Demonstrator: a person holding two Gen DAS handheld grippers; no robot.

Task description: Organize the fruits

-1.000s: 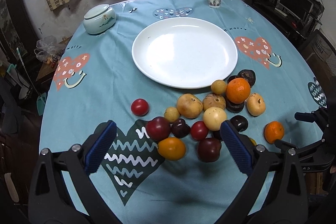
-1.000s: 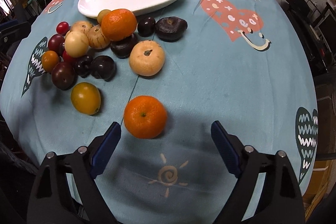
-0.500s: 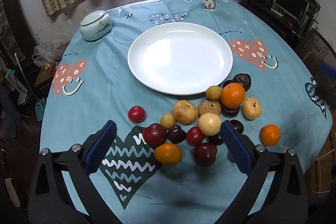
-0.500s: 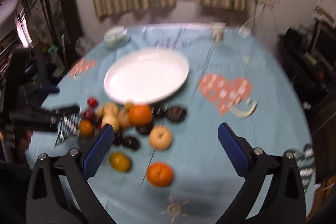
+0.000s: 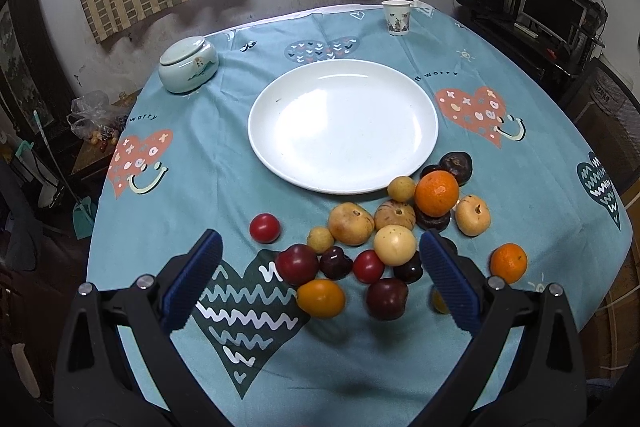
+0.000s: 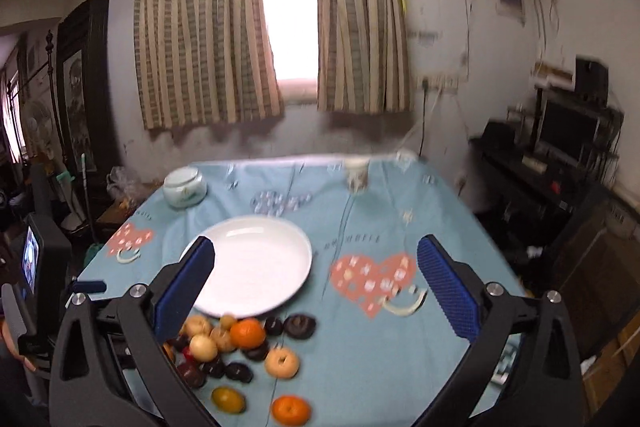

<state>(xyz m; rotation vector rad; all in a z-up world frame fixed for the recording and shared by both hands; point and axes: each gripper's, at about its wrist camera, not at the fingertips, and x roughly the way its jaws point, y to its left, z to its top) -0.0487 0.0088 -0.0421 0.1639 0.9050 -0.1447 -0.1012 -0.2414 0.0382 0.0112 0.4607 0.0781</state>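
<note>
While both grippers hang above the blue patterned tablecloth (image 5: 208, 155), the white plate (image 5: 343, 125) sits bare near the middle of the table and serves as the reference for everything else. Just off the plate's near right rim lies the cluster of fruit: a large orange (image 5: 436, 193) stacked on a dark plum, a small yellow fruit (image 5: 401, 188) touching the plate's edge, tan pear-like fruits (image 5: 351, 223), dark red plums (image 5: 297, 264), and an orange-yellow fruit (image 5: 320, 298) at the cluster's near side. A red tomato (image 5: 264, 227) lies alone, to the near left of the plate and apart from the pile, and a second, smaller orange (image 5: 508, 263) rests well to the near right of the plate, away from the rest. Beyond the plate's far left stands a lidded ceramic jar (image 5: 188, 65), and beyond its far right a paper cup (image 5: 396, 17). The left gripper (image 5: 320, 281) has its jaws spread wide over the near part of the fruit cluster, pinching nothing. The right gripper (image 6: 314, 285) is raised high over the table with its jaws likewise spread to their widest, and nothing is between them; its view is blurred.
</note>
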